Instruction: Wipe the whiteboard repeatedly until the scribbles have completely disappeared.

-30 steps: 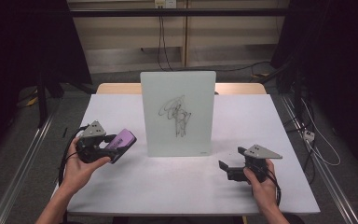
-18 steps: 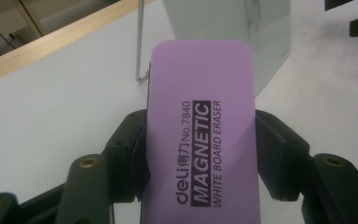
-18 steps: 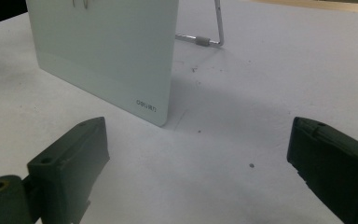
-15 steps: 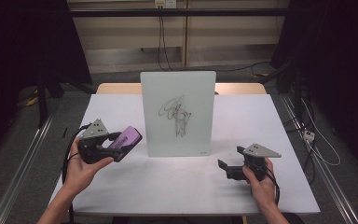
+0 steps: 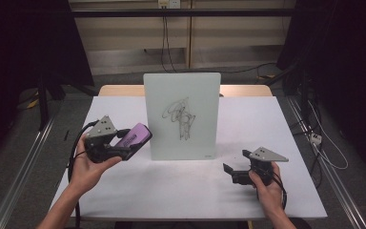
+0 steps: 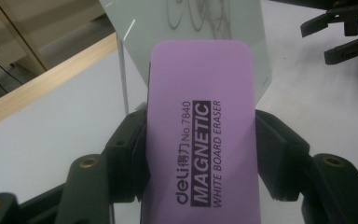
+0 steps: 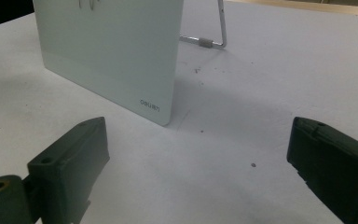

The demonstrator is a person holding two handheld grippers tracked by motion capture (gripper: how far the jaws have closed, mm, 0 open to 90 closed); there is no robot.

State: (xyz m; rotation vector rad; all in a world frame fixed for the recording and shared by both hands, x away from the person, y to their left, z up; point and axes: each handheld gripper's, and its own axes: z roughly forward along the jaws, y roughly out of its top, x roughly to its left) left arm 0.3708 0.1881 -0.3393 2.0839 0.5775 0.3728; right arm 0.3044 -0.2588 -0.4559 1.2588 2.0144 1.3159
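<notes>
- The left gripper (image 5: pixel 124 149) is clamping a purple magnetic whiteboard eraser (image 5: pixel 132 139) by its long sides, carrying it above the worktop (image 5: pixel 171 186) at about 9 o'clock from the board.
- In the left gripper view the eraser (image 6: pixel 203 135) is sitting squarely between the black jaws, label up, nose pointing at the board.
- The small glass whiteboard (image 5: pixel 182 114) is standing upright on its wire stand at mid-worktop, a black scribble (image 5: pixel 181 117) on its face.
- The right gripper (image 5: pixel 232 172) is resting at 4 o'clock from the board, jaws apart, holding nothing.
- By my read, this is the approach step: eraser in hand, wiping not yet begun.
- Next move calls for swinging the eraser toward 3 o'clock, laying its felt face flat on the scribble, pressing gently so the board is not tipping back.
</notes>
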